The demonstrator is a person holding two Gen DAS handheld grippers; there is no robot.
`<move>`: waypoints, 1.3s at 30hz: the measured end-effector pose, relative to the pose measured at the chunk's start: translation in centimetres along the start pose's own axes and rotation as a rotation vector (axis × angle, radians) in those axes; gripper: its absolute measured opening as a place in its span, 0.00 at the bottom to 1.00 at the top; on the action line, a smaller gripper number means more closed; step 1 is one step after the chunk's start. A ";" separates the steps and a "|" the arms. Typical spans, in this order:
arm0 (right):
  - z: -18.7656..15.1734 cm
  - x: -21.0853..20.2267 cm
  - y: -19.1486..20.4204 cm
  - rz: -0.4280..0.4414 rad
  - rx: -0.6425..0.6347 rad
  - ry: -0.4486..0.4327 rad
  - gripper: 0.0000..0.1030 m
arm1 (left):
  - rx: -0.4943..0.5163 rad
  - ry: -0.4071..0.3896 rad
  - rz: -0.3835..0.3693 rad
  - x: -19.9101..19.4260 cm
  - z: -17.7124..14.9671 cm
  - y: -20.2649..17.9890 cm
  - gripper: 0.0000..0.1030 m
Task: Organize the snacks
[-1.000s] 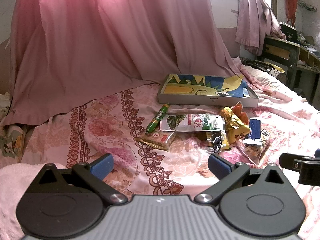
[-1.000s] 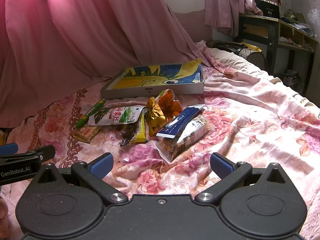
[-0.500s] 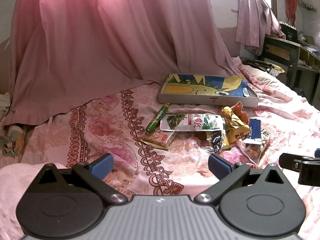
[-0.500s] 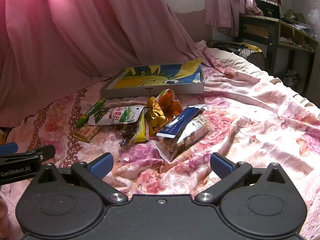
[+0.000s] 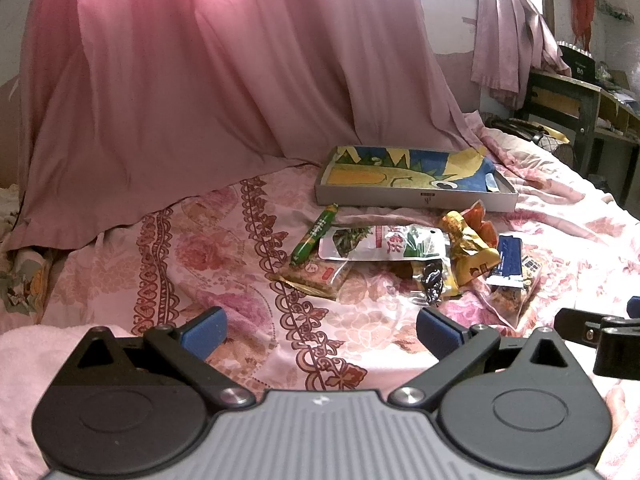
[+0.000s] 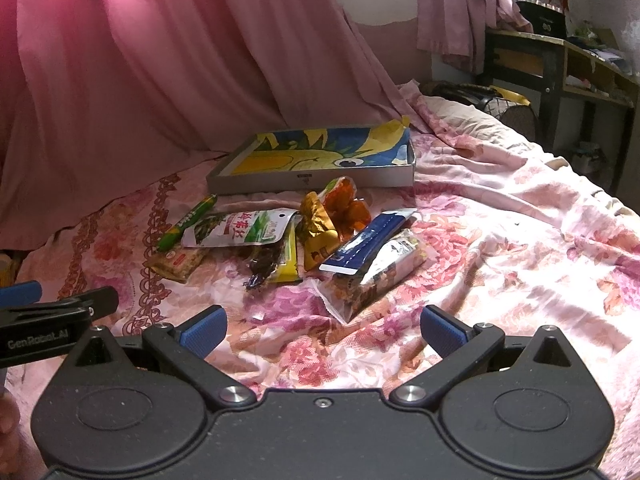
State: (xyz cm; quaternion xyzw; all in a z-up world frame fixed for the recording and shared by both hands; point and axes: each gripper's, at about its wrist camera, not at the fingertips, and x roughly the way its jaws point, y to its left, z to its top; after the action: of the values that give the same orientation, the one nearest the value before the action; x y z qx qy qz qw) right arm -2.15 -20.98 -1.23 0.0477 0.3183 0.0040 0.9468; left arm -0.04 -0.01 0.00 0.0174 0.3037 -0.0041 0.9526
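Observation:
Several snack packs lie in a loose pile on the floral bedspread: a green stick [image 5: 314, 235] [image 6: 188, 221], a white-green pouch [image 5: 384, 242] [image 6: 240, 229], a gold bag [image 5: 470, 246] [image 6: 318, 226], an orange bag [image 6: 346, 206], a blue pack [image 5: 510, 256] [image 6: 370, 239] and a clear cracker pack [image 6: 380, 276]. Behind them sits a shallow grey box [image 5: 412, 200] [image 6: 312, 180] lined with a blue-yellow picture. My left gripper [image 5: 320, 328] and right gripper [image 6: 322, 326] are both open and empty, held short of the pile.
A pink curtain [image 5: 200, 92] hangs over the bed's far side. A dark wooden desk [image 6: 560, 68] stands at the right beyond the bed. A pink towel [image 5: 40, 360] lies at the near left. Open bedspread [image 6: 520, 240] spreads right of the pile.

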 end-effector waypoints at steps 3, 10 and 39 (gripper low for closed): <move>0.0 -0.3 0.0 -0.003 0.004 -0.003 0.99 | 0.003 0.004 0.002 0.2 -0.1 -0.1 1.00; 0.1 -0.1 -0.7 0.010 0.045 0.005 0.99 | 0.016 0.022 0.003 0.6 -0.1 -0.3 1.00; 4.6 7.4 1.6 0.143 -0.214 0.118 0.99 | -0.052 0.264 -0.105 10.3 6.0 2.1 1.00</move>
State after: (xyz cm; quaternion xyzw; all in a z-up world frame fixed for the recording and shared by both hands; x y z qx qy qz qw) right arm 6.58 -19.52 -1.90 -0.0313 0.3671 0.1081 0.9233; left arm 11.86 1.94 -0.99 -0.0228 0.4270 -0.0436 0.9029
